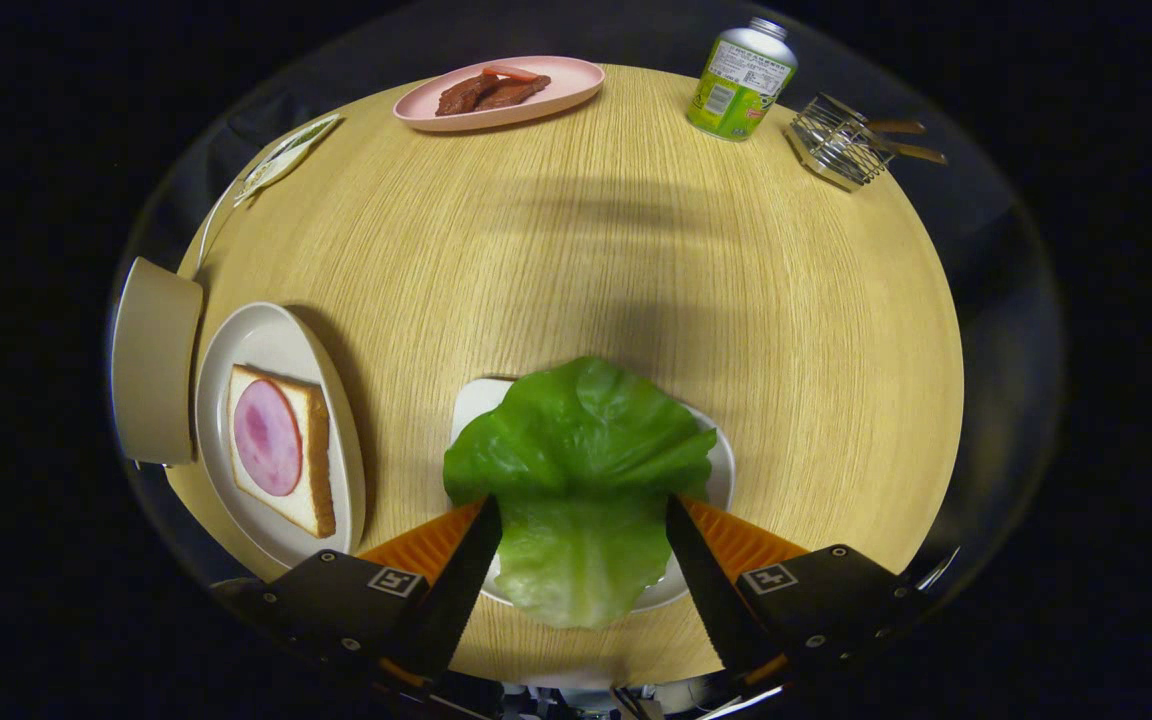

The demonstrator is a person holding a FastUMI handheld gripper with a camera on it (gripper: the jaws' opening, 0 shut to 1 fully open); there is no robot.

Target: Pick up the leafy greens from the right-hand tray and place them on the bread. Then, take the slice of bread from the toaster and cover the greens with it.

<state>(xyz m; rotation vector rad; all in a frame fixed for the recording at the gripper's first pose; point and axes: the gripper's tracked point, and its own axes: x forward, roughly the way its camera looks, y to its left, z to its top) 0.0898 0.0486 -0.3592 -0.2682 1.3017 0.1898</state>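
On the white tray (721,470) right under us lies the leafy greens (581,480), one big lettuce leaf spread flat and hiding most of the tray. Our gripper (584,525) is spread wide with a finger on either side of the leaf's pale stem end, not pinching anything yet, so we'd say we're lined up for the grab. Makes sense to go for the stem, it looks stiffer than the frilly top. Off to the left of the fingers sits the plate (266,340) with the bread (318,460) and a round slice of ham (267,437) on it, face up and ready for the leaf. Far across the tabletop (616,260) we see a pink dish (576,85) of meat, a green can (739,80) and a wire rack (841,140). Can't pick out the toaster for sure
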